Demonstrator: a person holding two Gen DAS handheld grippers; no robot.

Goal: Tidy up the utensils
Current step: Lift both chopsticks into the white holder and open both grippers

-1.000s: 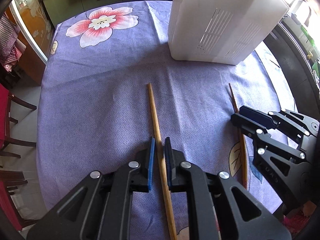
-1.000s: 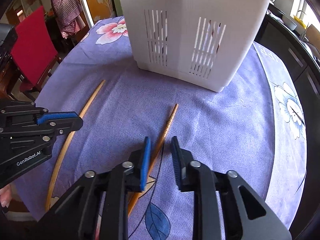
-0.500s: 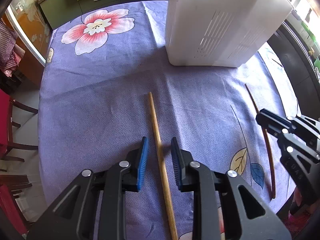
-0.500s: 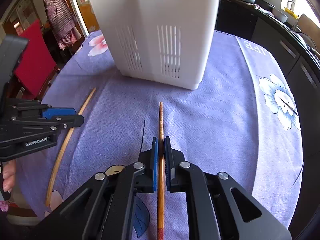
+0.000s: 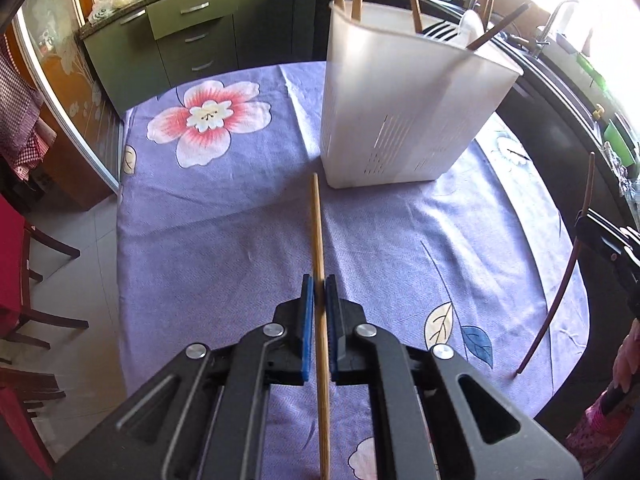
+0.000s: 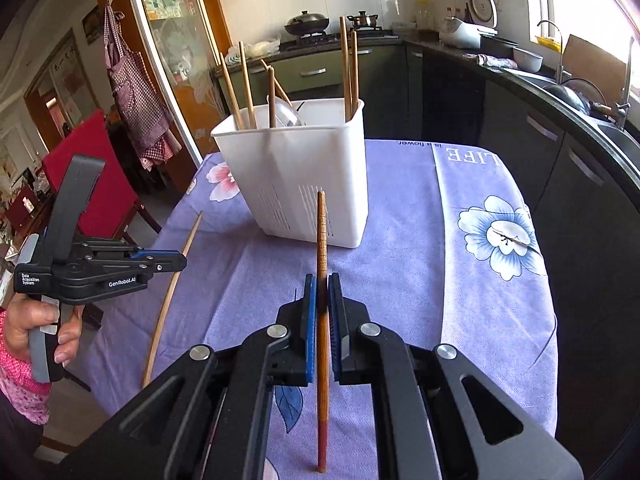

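My left gripper (image 5: pixel 319 280) is shut on a light bamboo chopstick (image 5: pixel 317 224), lifted above the purple tablecloth and pointing at the white utensil holder (image 5: pixel 400 120). My right gripper (image 6: pixel 321 278) is shut on a dark brown chopstick (image 6: pixel 321 232), also lifted and pointing at the holder (image 6: pixel 296 180). The holder stands upright and has several chopsticks and spoons in it. The right gripper (image 5: pixel 600 236) with its dark chopstick (image 5: pixel 560 292) shows at the right edge of the left wrist view. The left gripper (image 6: pixel 160 260) with its bamboo chopstick (image 6: pixel 172 292) shows at the left of the right wrist view.
The table (image 5: pixel 208 216) has a purple floral cloth. Red chairs (image 6: pixel 100 184) stand at its left side. Dark kitchen cabinets and a counter with a sink (image 6: pixel 560 100) run behind and to the right. A checked apron (image 6: pixel 136 96) hangs by the door.
Both grippers rose from the tablecloth with a chopstick each. The left gripper, open around the bamboo chopstick half a second ago, has shut on it. The holder's top has come into view.
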